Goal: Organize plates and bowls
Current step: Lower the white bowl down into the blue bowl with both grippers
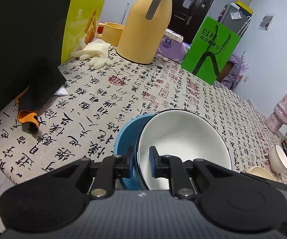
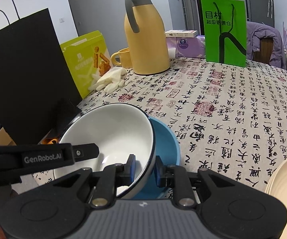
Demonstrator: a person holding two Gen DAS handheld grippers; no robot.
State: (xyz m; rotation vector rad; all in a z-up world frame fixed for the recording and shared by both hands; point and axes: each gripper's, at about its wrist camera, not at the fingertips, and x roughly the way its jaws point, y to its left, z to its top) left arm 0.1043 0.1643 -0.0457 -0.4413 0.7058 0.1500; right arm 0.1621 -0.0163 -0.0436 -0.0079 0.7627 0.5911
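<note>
Both jaws pinch the white bowl's (image 1: 183,139) rim from opposite sides, tilting it into the blue bowl (image 2: 166,139), apparently to nest them on the counter (image 2: 223,109).

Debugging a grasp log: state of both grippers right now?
Left gripper: shut on the white bowl, one finger each side of its rim.
Right gripper: shut on the white bowl's opposite rim; the bowl sits tilted in the blue bowl.
</note>
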